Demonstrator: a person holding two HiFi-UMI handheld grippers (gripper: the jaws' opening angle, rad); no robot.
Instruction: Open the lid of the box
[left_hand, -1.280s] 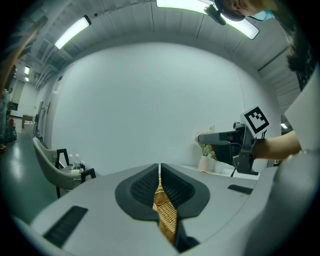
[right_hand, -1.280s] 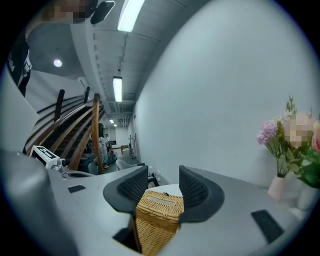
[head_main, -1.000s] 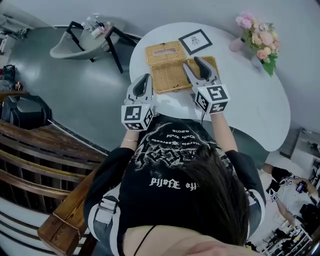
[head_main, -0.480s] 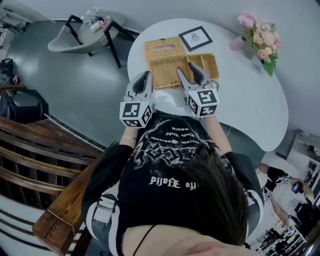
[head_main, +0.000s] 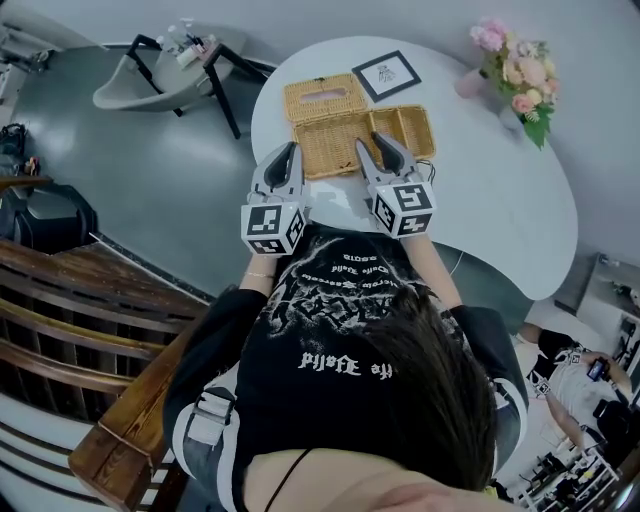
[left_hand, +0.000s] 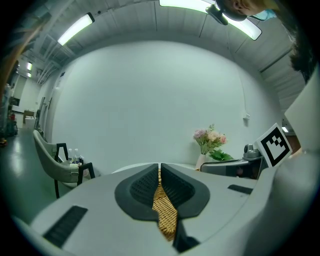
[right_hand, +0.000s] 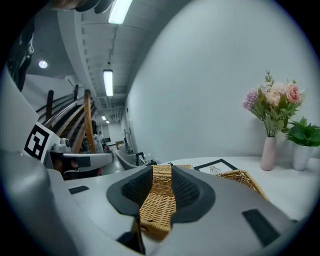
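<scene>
Fig.: the wicker box sits on the white counter near the edge closest to you, w/ a slotted wicker panel against its far side. Your right gripper is over the box, fingers approx. half apart & just been closing, wicker showing betw. them, no press visible. Your left gripper is at the box's left edge, fingers together, gripping nothing.

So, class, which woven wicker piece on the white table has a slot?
The tan wicker piece farthest from the person, beside the black-framed picture. Only it shows a long slot; the nearer wicker piece and the right-hand wicker tray have none.
</scene>
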